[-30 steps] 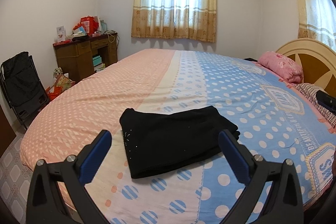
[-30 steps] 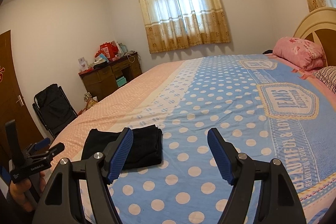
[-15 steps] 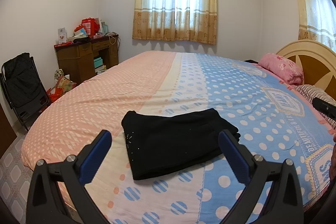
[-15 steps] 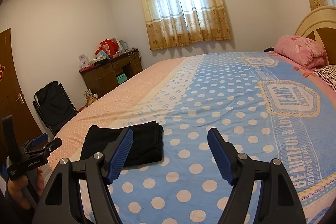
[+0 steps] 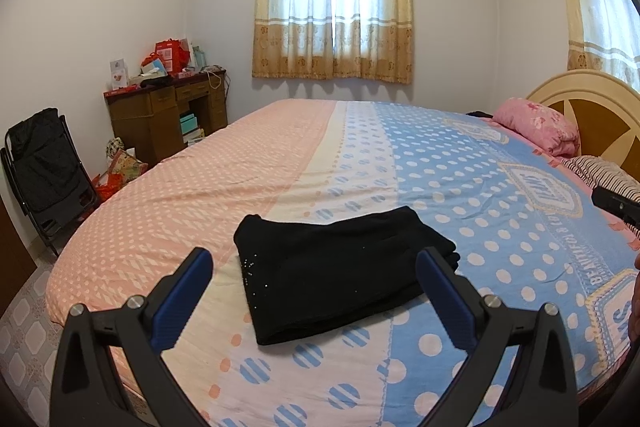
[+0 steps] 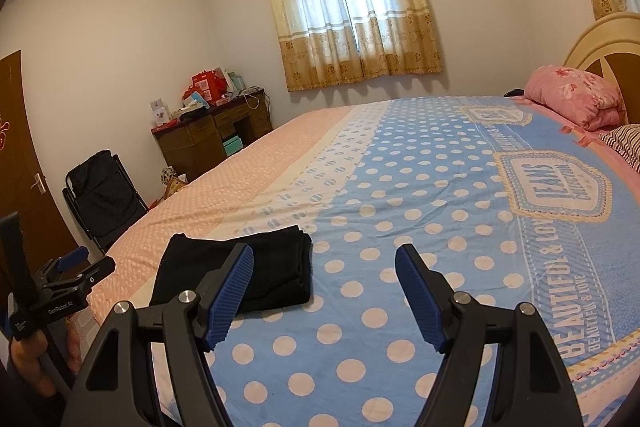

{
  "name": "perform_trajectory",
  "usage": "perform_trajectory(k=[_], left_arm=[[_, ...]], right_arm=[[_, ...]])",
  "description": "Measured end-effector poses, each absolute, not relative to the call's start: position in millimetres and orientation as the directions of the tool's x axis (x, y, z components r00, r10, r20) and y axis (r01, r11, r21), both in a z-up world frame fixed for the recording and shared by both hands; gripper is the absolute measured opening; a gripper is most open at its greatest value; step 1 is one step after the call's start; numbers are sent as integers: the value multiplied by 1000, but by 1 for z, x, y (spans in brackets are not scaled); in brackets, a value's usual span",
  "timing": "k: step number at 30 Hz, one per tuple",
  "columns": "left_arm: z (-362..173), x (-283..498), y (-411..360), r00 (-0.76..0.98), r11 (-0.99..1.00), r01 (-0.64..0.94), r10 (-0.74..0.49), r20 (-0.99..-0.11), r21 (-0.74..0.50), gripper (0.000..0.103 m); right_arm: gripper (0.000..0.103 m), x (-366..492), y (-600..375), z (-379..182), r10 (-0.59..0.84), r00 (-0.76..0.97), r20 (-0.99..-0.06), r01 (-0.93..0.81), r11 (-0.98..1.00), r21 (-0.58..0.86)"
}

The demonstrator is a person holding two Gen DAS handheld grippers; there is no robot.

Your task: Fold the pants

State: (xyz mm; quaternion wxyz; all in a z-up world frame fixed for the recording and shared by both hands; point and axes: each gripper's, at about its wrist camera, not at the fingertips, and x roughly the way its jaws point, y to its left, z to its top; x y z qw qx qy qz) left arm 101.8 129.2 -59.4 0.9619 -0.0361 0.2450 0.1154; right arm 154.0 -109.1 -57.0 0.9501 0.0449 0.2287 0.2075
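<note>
Both wrist views near, angled down across bed (image 5: 280, 163), sharing pants (image 5: 340, 267)

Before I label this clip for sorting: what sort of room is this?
Most likely a home bedroom: a wide bed with a rounded headboard and pink pillow, a curtained window, and a cluttered wooden desk.

The left finger (image 6: 228, 291) of the right gripper (image 6: 324, 293) is covering the near middle of the folded black pants (image 6: 276, 267) in the right wrist view. The lower picture edge is cutting off the hand (image 6: 38, 359) gripping the left gripper's handle. The items on the desk (image 5: 160, 107) are appearing too small to identify, perhaps boxes and bags.
</note>
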Motion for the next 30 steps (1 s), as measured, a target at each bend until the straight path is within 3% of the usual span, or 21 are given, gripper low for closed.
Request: perform_trajectory(k=[7, 30], left_arm=[[-51, 99, 126, 868, 970, -244, 224, -444, 13, 103], [-54, 104, 126, 864, 970, -243, 230, -448, 28, 103]], right_arm=[[75, 153, -108, -58, 415, 812, -410, -376, 910, 176], [75, 150, -105, -58, 419, 809, -413, -387, 907, 165]])
